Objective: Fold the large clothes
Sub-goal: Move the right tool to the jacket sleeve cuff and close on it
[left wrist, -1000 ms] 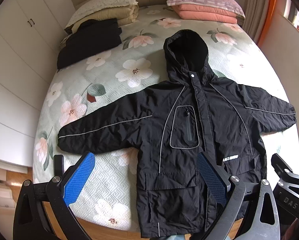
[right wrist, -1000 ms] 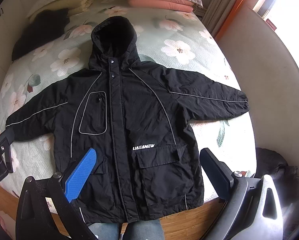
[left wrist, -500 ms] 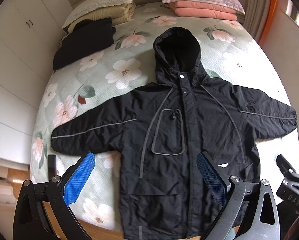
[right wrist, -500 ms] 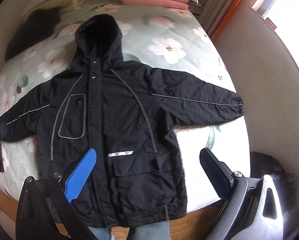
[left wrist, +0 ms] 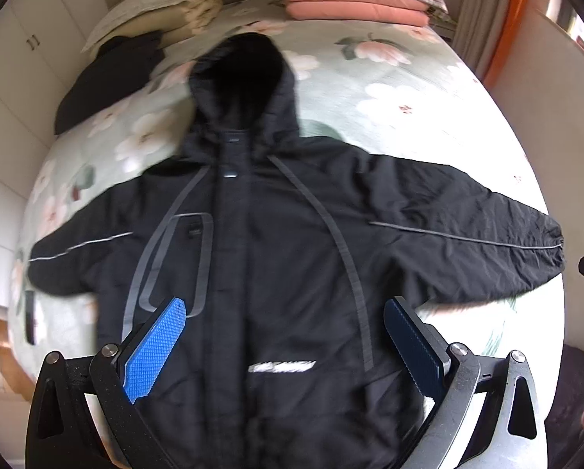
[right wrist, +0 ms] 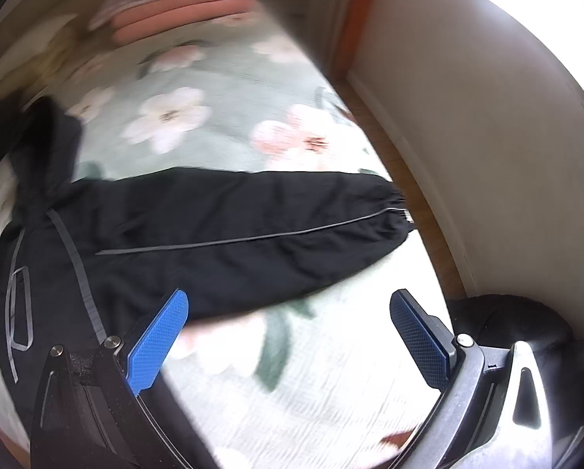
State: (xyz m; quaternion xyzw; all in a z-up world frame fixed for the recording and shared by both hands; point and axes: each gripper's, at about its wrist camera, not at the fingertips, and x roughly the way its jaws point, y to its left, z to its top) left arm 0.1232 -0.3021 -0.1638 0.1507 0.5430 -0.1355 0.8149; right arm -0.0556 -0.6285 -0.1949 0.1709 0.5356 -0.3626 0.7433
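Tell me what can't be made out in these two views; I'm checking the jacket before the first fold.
- Jacket hem: left wrist view, cut off by the bottom edge and covered by the left gripper.
- White chest lettering: left wrist view, too blurred to read.
- Jacket's far sleeve and hood: right wrist view, cut off at the left edge; only one sleeve shows, motion-blurred, beyond the right gripper.

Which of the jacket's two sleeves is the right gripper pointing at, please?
The sleeve on the window side of the bed, stretched toward the wall. It lies just ahead of the open right gripper; the other sleeve reaches toward the wardrobe side.
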